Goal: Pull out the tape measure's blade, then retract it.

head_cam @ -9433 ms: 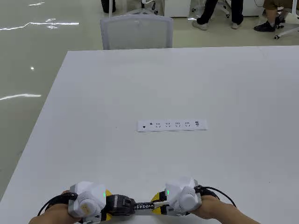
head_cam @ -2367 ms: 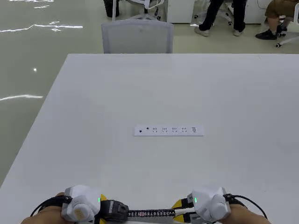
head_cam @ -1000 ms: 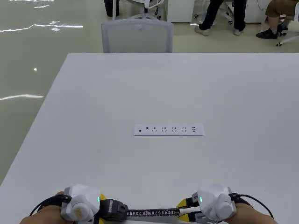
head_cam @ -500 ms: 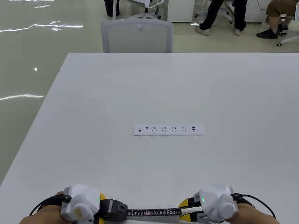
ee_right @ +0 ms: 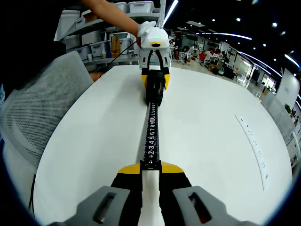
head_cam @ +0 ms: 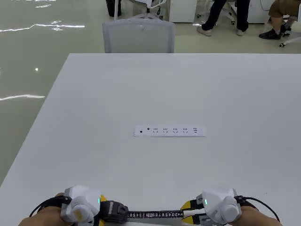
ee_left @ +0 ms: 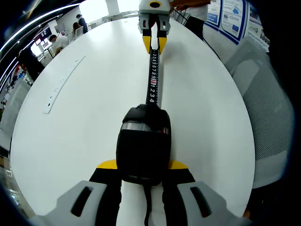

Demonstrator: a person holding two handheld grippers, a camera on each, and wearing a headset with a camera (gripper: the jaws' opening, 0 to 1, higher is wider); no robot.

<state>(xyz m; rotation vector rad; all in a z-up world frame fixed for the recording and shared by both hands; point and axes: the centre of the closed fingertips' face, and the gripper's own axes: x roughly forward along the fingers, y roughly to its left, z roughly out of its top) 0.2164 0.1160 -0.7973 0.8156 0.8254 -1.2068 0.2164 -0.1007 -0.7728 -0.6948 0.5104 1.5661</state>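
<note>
- my right gripper [ee_right: 150, 168] has drawn further from my left gripper [ee_left: 143, 165], so more of the black numbered steel blade [ee_right: 151, 136] stretches between them at the near edge of the white table [head_cam: 141, 84]. the pull looks nearly done, with retracting to come.
- left gripper view: my jaws clamp the black boxy plastic tape measure case [ee_left: 143, 143]. right gripper view: my jaws pinch the blade's tip.
- head view adds a white power strip [head_cam: 169, 131], well apart.

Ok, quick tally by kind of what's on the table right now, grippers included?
Grippers: 2 (left gripper, right gripper)
Tape measure: 1
Power strip: 1
Total: 4
</note>
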